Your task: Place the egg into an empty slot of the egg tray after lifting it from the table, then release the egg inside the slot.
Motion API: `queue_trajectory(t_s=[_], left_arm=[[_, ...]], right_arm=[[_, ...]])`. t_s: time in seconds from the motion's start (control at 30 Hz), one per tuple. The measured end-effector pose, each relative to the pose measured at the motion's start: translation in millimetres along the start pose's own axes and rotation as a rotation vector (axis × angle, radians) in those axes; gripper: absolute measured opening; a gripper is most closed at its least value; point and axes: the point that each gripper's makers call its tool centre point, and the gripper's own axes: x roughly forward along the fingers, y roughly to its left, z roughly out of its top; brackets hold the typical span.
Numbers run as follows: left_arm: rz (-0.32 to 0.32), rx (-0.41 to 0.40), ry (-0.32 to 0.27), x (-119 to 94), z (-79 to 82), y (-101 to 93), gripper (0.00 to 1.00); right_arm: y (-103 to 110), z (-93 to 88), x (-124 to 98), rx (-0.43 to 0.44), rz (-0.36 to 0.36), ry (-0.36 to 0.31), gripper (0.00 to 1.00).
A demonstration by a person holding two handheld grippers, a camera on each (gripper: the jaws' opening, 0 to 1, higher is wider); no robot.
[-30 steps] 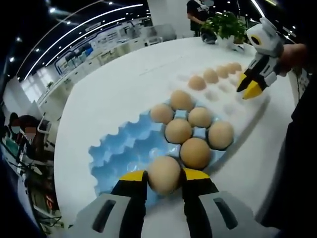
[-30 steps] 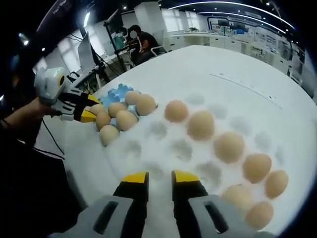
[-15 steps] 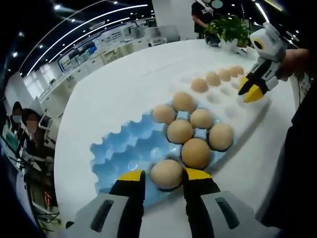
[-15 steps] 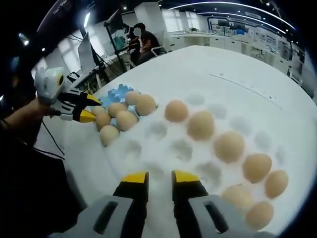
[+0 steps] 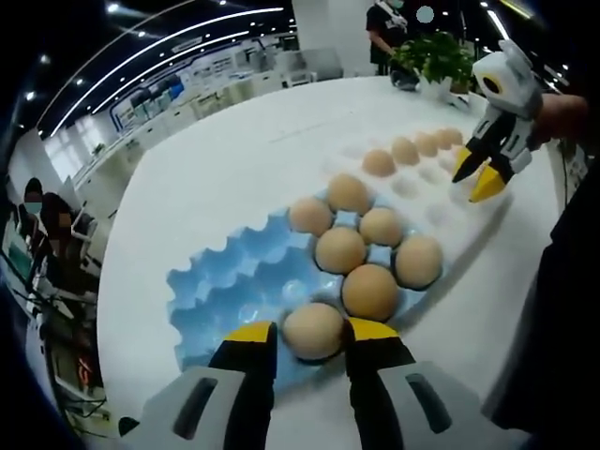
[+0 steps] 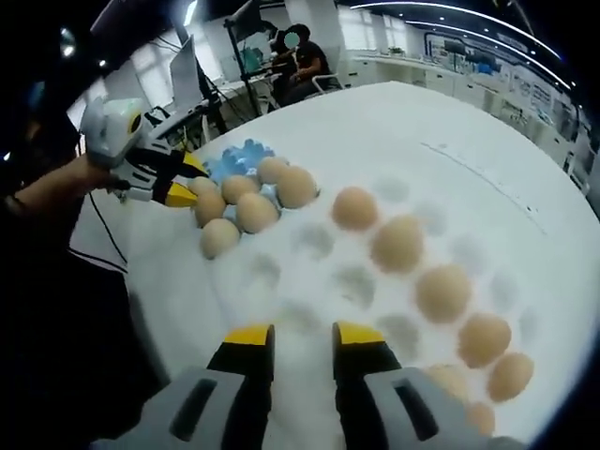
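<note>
A blue egg tray [image 5: 220, 286] lies on the white table and holds several brown eggs. One egg [image 5: 313, 330] rests in a near-edge slot, between the jaws of my left gripper [image 5: 311, 334]. Those jaws stand slightly off its sides, open. Beyond lies a white egg tray [image 5: 427, 192] with a row of eggs [image 5: 403, 150]. My right gripper [image 6: 305, 339] hovers open over the white tray's [image 6: 309, 281] bare slots, nothing between its jaws. The right gripper [image 5: 478, 175] also appears at the far right of the left gripper view. The left gripper [image 6: 178, 183] sits by the blue tray [image 6: 239, 155].
A potted plant [image 5: 436, 56] stands at the table's far edge with a person [image 5: 384, 23] behind it. People sit at desks with a monitor [image 6: 192, 70] beyond the table's other side. The table edge [image 6: 169, 328] runs close to my right gripper.
The left jaws have parted a little from the egg, which now sits lower in its blue slot. The right gripper view has shifted slightly over the white tray.
</note>
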Motion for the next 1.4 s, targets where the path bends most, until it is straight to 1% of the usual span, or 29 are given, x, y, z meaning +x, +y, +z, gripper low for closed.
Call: queue_trajectory(t_s=[0.1,0.17,0.27,0.3,0.37,0.47,0.53,0.57,0.67,0.7,0.8,0.87,1.03,1.17,1.2,1.23,1.27,1.3,1.33,1.4], left_arm=[[-0.007,0.004,-0.001,0,0.0,-0.1,0.29],[-0.012,0.010,-0.002,0,0.0,-0.5,0.29],[-0.017,0.017,-0.004,0,0.1,-0.7,0.29],[-0.019,0.020,-0.005,1,0.2,-0.7,0.29],[-0.019,0.020,-0.007,1,0.1,-0.6,0.29],[-0.019,0.018,-0.012,1,-0.2,-0.3,0.29],[-0.018,0.017,-0.015,1,0.1,-0.9,0.29],[-0.018,0.017,-0.017,1,0.3,-0.9,0.29],[-0.019,0.016,-0.020,1,0.5,-0.5,0.29],[-0.019,0.016,-0.021,1,0.6,-0.5,0.29],[-0.020,0.017,-0.024,1,1.3,-0.6,0.29],[-0.021,0.016,-0.026,1,1.4,-0.4,0.29],[-0.021,0.017,-0.026,1,2.1,-0.3,0.29],[-0.025,0.018,-0.030,1,2.2,-0.3,0.29],[-0.025,0.018,-0.031,1,2.0,0.1,0.29],[-0.025,0.018,-0.031,1,2.0,0.2,0.29],[-0.026,0.018,-0.031,1,2.1,0.2,0.29],[-0.026,0.018,-0.032,2,2.1,0.3,0.29],[-0.027,0.018,-0.032,2,2.1,0.4,0.29],[-0.027,0.018,-0.035,2,2.1,0.3,0.29]], right_arm=[[0,1.8,-2,0.007,0.007,0.010,0.27],[-1,9.4,-4,0.003,0.001,-0.015,0.28],[-4,18.9,-6,-0.007,-0.005,-0.034,0.28],[-8,27.1,-7,-0.023,-0.015,-0.050,0.28],[-12,37.4,-9,-0.043,-0.030,-0.072,0.29],[-19,50.9,-9,-0.046,-0.049,-0.127,0.30],[-24,54.2,-8,-0.057,-0.065,-0.136,0.31],[-28,56.8,-8,-0.091,-0.082,-0.141,0.32],[-35,61.4,-5,-0.126,-0.107,-0.146,0.34],[-41,63.8,-4,-0.142,-0.126,-0.151,0.34],[-51,69.7,-2,-0.162,-0.154,-0.168,0.36],[-60,71.7,0,-0.175,-0.181,-0.169,0.37],[-75,67.6,10,-0.167,-0.201,-0.141,0.35],[-75,59.2,20,-0.173,-0.191,-0.099,0.31],[-75,54.5,25,-0.189,-0.194,-0.078,0.33],[-77,50.3,27,-0.223,-0.196,-0.049,0.33],[-77,54.7,28,-0.199,-0.187,-0.080,0.33],[-77,53.3,28,-0.098,-0.171,-0.086,0.32],[-79,52.1,27,-0.070,-0.166,-0.089,0.32],[-81,51.3,27,-0.087,-0.161,-0.099,0.32]])
